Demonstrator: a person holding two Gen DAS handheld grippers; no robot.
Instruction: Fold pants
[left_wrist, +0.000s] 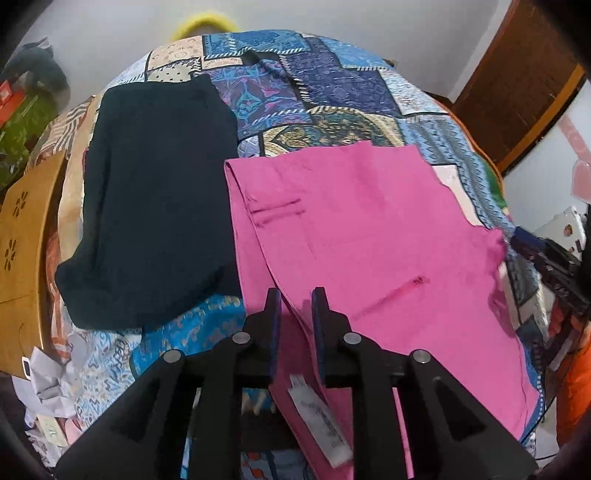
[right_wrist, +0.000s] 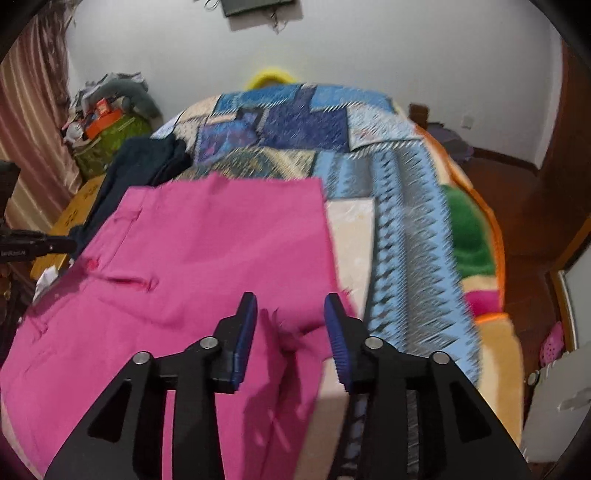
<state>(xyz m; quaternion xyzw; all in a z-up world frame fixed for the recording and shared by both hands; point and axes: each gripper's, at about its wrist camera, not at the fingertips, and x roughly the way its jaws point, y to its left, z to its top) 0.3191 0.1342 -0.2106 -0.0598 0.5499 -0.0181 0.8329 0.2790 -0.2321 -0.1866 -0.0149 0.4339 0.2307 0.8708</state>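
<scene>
Pink pants (left_wrist: 351, 229) lie folded and flat on a patchwork quilt (left_wrist: 332, 85), with a white label (left_wrist: 321, 421) showing at the near edge. My left gripper (left_wrist: 296, 299) hangs just over the near left part of the pants, its jaws a little apart, the cloth lying loose below the gap. In the right wrist view the pink pants (right_wrist: 203, 258) fill the left half. My right gripper (right_wrist: 290, 299) is open above their frayed right-hand corner, with nothing pinched between the blue pads.
A dark folded garment (left_wrist: 155, 199) lies on the quilt to the left of the pants. A wooden stool (left_wrist: 22, 236) stands at the bed's left side, with clutter and a green box (right_wrist: 107, 140) behind it. Bare quilt (right_wrist: 406, 184) stretches right, then brown floor.
</scene>
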